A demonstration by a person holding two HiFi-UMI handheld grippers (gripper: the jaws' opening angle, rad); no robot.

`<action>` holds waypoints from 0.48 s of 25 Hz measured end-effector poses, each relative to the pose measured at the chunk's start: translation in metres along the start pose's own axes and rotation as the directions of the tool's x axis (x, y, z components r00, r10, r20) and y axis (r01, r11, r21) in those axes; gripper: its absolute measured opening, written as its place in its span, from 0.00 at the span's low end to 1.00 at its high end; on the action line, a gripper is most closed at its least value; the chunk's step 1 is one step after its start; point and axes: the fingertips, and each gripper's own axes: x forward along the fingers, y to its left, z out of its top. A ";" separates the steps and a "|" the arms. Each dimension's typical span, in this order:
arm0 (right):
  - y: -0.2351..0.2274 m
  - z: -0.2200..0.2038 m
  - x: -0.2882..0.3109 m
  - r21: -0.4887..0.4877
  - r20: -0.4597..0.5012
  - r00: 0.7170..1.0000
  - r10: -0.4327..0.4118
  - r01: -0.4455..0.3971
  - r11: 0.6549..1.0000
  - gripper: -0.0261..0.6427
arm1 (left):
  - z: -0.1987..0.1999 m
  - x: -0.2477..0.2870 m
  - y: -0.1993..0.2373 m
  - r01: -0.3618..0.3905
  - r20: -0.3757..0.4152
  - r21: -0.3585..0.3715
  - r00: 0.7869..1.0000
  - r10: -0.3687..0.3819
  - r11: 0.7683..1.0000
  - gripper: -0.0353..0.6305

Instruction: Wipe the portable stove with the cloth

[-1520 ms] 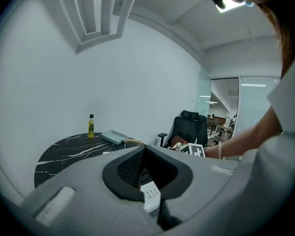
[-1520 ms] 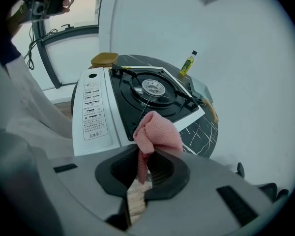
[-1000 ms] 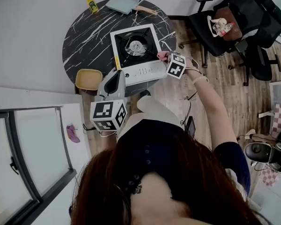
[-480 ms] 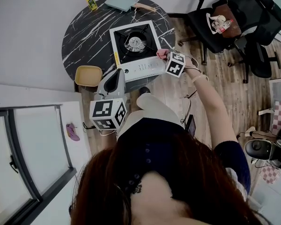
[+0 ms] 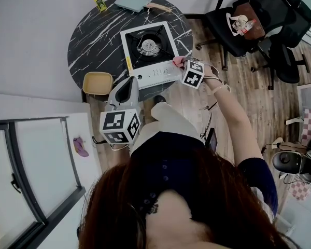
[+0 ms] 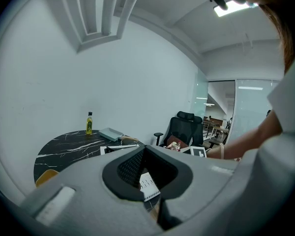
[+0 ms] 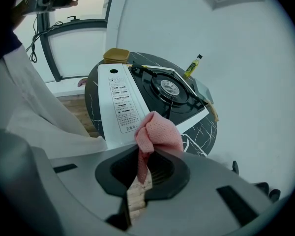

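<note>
Right tool (image 7: 140, 170) pinches only a fold of cloth (image 7: 156, 132); left tool (image 6: 145, 181) is closed, empty. Rubbing the stove (image 7: 120, 100) could tug it free.

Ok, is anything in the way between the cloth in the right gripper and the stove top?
Nothing visible does. The right gripper pinches the pink cloth at the near edge of the stove; the white panel and the burner beyond lie bare. The left gripper is off to the side.

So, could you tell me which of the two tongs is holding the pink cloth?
The right tongs, shut on the pink cloth beside the stove's front corner; the left tongs hold nothing.
</note>
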 end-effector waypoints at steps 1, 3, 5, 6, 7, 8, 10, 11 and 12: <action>0.001 0.000 0.000 0.004 -0.002 1.000 -0.001 0.001 1.000 0.09 | -0.001 -0.001 0.000 0.000 0.000 0.000 1.000 0.000 1.000 0.07; 0.003 -0.001 -0.001 0.012 -0.004 1.000 -0.003 0.003 1.000 0.09 | -0.003 -0.003 0.001 -0.001 -0.002 -0.002 1.000 0.001 1.000 0.07; 0.004 -0.001 -0.002 0.026 -0.004 1.000 -0.009 0.009 1.000 0.09 | -0.004 -0.006 0.002 -0.004 -0.004 -0.005 1.000 0.004 1.000 0.07; 0.005 -0.001 -0.003 0.036 -0.003 1.000 -0.012 0.013 0.999 0.09 | -0.004 -0.008 0.003 -0.004 -0.004 -0.006 1.000 0.004 1.000 0.07; 0.006 -0.001 -0.004 0.045 -0.002 1.000 -0.017 0.017 0.999 0.09 | -0.004 -0.009 0.003 -0.005 -0.003 -0.007 1.000 0.005 1.000 0.07; 0.007 -0.001 -0.004 0.054 -0.002 1.000 -0.021 0.021 0.998 0.09 | -0.005 -0.011 0.004 -0.006 -0.003 -0.008 1.000 0.006 1.000 0.07; 0.010 -0.001 -0.006 0.070 -0.002 1.000 -0.029 0.029 0.997 0.09 | -0.005 -0.014 0.005 -0.007 -0.003 -0.007 1.000 0.007 1.000 0.07; 0.011 -0.001 -0.006 0.076 -0.002 0.999 -0.032 0.032 0.997 0.09 | -0.005 -0.016 0.006 -0.007 -0.003 -0.006 1.000 0.007 1.000 0.07; 0.012 -0.001 -0.007 0.081 -0.004 0.999 -0.034 0.034 0.996 0.09 | -0.006 -0.017 0.006 -0.008 -0.002 -0.006 1.000 0.008 1.000 0.07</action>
